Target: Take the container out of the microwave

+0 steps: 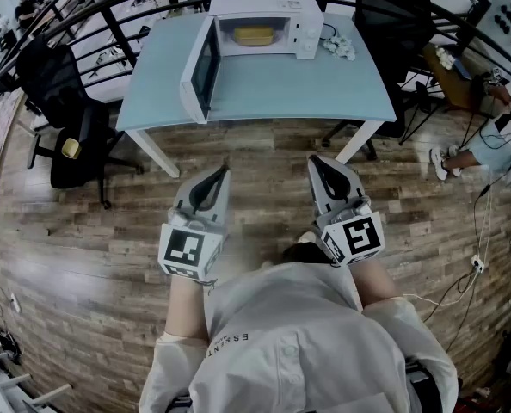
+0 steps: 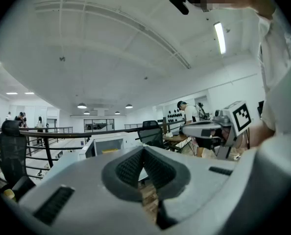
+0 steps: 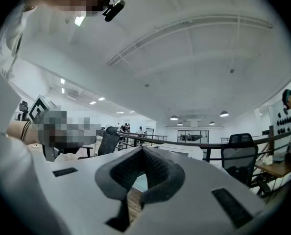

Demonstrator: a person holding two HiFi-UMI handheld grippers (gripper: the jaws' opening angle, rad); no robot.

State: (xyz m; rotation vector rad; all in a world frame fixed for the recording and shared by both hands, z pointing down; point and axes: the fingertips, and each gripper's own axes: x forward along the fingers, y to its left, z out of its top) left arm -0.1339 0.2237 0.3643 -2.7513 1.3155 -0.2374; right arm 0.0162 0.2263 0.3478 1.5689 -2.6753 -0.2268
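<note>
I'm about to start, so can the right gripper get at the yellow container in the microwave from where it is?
Probably not yet. The microwave door stands open and nothing blocks the yellow container, but the right gripper is shut and held back over the floor, short of the table.

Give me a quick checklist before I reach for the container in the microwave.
1. Microwave door open: ok.
2. Yellow container visible inside: ok.
3. Left claw empty: ok, jaws shut.
4. Right claw open for grasping: not ok, jaws shut.
5. Claws near the table: not ok, both over the floor, short of it.
6. Container's weight: cannot tell.
</note>
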